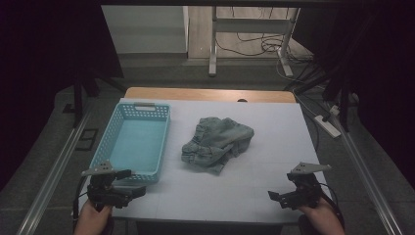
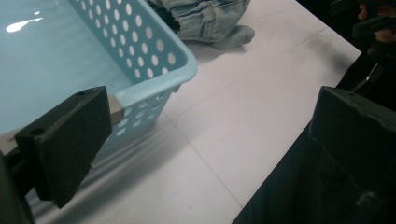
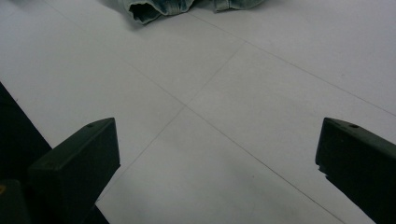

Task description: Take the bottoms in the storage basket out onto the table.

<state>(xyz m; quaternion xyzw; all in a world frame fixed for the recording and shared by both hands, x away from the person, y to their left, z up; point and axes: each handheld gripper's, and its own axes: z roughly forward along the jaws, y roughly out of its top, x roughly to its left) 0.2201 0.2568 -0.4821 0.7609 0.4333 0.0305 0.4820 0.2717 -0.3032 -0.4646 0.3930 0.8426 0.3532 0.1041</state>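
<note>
My two grippers wait, both wide apart.
My left gripper (image 1: 131,182) is by the blue basket (image 1: 110,138); my right gripper (image 1: 277,196) is near the crumpled jean shorts (image 1: 217,142).

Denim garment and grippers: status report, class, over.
Left gripper and right gripper open, empty, at the near table edge. Denim garment crumpled mid-table, untouched, beside the blue basket. Nothing lies between jaws and garment.
</note>
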